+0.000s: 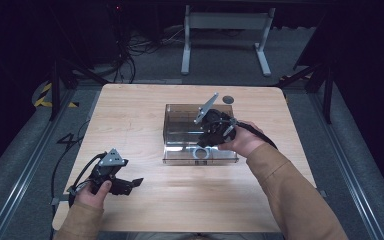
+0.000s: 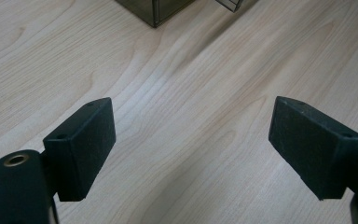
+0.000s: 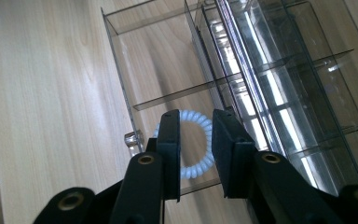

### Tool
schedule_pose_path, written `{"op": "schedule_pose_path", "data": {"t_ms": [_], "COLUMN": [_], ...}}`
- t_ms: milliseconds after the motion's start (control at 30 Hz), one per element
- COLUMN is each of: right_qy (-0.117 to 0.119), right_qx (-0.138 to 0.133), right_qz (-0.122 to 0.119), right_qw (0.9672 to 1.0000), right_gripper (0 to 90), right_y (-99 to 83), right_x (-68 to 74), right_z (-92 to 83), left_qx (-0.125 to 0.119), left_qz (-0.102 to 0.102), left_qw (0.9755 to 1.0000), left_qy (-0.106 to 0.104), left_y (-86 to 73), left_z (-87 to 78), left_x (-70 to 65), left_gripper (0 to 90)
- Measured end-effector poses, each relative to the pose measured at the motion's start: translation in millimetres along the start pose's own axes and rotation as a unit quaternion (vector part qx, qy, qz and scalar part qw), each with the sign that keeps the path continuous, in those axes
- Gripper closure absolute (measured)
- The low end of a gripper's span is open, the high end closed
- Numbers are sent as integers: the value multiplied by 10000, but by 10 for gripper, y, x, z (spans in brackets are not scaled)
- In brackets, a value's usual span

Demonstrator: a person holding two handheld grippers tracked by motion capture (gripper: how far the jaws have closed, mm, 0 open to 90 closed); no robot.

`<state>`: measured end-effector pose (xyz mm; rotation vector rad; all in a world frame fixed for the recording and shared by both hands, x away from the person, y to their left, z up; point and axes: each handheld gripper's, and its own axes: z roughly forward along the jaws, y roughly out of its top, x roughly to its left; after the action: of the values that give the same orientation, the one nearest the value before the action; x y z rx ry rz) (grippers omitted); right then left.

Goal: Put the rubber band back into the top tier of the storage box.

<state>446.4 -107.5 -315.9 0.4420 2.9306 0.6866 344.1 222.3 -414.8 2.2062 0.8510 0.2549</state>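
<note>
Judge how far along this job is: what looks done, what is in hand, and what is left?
Done: the spiral hair tie lies in the pulled-out drawer of the clear organizer. In hand: the right hand-held gripper hangs over the tie, jaws slightly apart, pads not pressing it. Left: probably shutting the drawer. The left hand-held gripper waits open over the table.

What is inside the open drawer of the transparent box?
A pale coiled hair tie lies in the drawer; the right gripper covers part of it. The other compartments look empty.
</note>
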Motion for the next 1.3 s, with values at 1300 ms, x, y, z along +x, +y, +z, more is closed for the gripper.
{"op": "schedule_pose_path", "data": {"t_ms": [1300], "right_qy": [-616], "right_qx": [-605], "right_qz": [687], "right_qw": [9939], "right_gripper": [686], "right_y": [-867], "right_x": [-107], "right_z": [-778], "left_qx": [-5], "left_qz": [-10], "left_qw": [10000], "left_qy": [-14], "left_y": [15], "left_z": [39], "left_x": [-2], "left_gripper": [156]}}
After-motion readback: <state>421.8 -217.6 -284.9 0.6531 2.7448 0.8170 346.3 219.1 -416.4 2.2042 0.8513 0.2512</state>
